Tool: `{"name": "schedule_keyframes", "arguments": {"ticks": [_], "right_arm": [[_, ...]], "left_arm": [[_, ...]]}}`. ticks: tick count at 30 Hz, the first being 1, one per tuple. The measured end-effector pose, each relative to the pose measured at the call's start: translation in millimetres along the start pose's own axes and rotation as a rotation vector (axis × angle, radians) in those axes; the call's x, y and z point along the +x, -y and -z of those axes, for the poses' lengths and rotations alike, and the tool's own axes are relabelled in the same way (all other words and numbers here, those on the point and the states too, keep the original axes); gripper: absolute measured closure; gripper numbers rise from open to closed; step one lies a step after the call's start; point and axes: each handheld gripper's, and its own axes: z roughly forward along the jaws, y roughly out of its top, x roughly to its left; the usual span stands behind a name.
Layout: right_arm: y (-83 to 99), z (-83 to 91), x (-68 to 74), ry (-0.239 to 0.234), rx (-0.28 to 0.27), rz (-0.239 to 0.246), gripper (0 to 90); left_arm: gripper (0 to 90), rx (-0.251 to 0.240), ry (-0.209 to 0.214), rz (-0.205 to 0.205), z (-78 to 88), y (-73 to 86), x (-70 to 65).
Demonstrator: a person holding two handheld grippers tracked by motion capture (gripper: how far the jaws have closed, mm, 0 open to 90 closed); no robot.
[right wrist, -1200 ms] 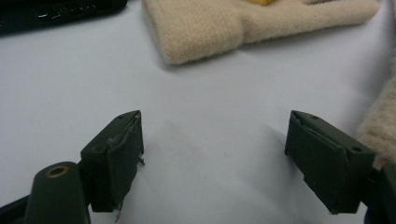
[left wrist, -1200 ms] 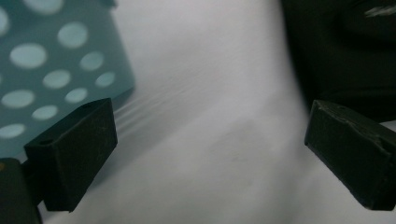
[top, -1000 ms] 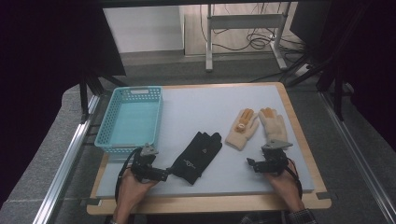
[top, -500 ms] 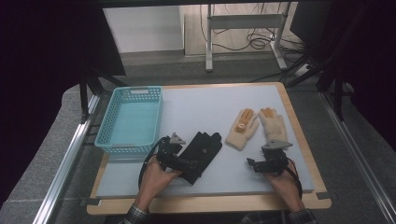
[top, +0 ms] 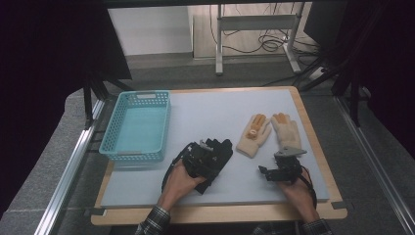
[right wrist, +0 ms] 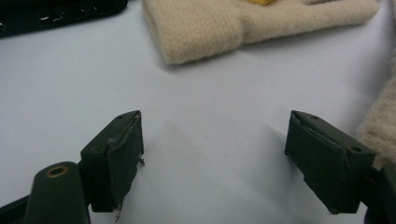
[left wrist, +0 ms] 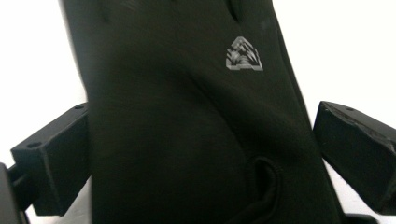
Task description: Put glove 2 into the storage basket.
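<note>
L gripper point(top: 203, 157): over the black glove point(top: 215, 159), jaws wide on either side of its cuff in the left gripper view; pads look clear of the fabric, though blur makes contact hard to judge.
R gripper point(top: 276, 172): jaws wide, nothing between, over bare mat point(top: 205, 112) at near right, just near of the beige gloves point(top: 266, 132).
Black glove: flat on mat, near centre, right of the blue basket point(top: 137, 125).
Risk 1: closing this wide could pinch only the top layer, so glove slips or lifts crooked.
Risk 2: jaws low on mat, may drag the glove instead of gripping.
Risk 3: limp glove could snag the basket rim if carried low.
Change vs 1 s ago: L gripper came from near left corner rightwards onto glove; R gripper unmoved; gloves, basket same spots.
</note>
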Motion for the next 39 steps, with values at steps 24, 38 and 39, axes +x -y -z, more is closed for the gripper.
{"name": "schedule_keyframes", "arguments": {"ticks": [24,38,39], "right_arm": [[0.1,-0.2,0.2,0.001,-0.001,0.001,19.1],[0.1,-0.2,0.0,0.001,-0.002,0.003,19.1],[0.1,-0.1,0.1,0.001,-0.001,0.001,19.1]], "left_arm": [[63.9,-0.034,-0.049,0.090,21.4,2.8,17.9],[63.3,-0.085,-0.109,0.079,68.3,-27.0,33.4],[63.2,-0.089,-0.114,0.081,72.4,-29.3,35.4]]}}
